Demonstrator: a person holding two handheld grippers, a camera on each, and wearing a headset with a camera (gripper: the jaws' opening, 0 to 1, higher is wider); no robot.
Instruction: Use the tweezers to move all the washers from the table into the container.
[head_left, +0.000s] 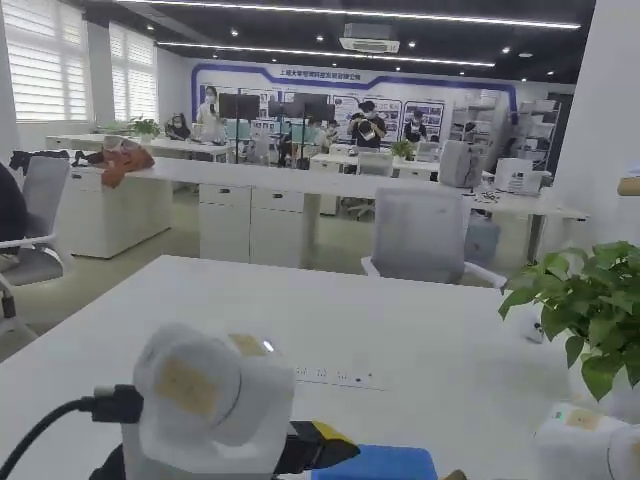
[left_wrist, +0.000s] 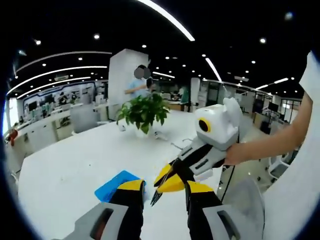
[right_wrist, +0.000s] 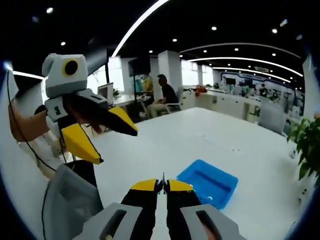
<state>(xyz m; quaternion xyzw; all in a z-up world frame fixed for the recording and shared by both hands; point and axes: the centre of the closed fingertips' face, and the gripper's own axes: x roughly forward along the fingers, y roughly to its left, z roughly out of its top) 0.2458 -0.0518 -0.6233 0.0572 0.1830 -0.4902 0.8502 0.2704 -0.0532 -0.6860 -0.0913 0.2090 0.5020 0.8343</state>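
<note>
1. The right hand-held gripper (right_wrist: 163, 186) rises at the bottom centre of the right gripper view. Its two yellow-tipped jaws are pressed together on the tweezers (right_wrist: 163, 177). Just a thin dark tip pokes out above them, and the rest is hidden between the jaws.
2. The left hand-held gripper (left_wrist: 165, 190) rises at the bottom of the left gripper view with its jaws apart. The upper left of the right gripper view also shows its yellow jaws spread wide.
3. In the head view the bottom edge cuts off both tools. The left one is at lower left. The right one is in the lower right corner, where its jaws are out of frame.
4. The blue container (right_wrist: 207, 182) lies on the white worktop (head_left: 430, 320), just beyond the clamped jaws, right of centre in the right gripper view. In the head view the bottom edge cuts it off.
5. The washers are too small or blurred to make out, so I cannot place or count them.
6. Count: two hand-held grippers, one pair of tweezers, one container.
7. Farther back, one socket strip (head_left: 335, 376) sits in the middle of the worktop. One leafy plant (head_left: 590, 305) stands at the right edge of the head view, and the frame crops it.
8. Farthest off are desks, chairs and several people, too small to count.
</note>
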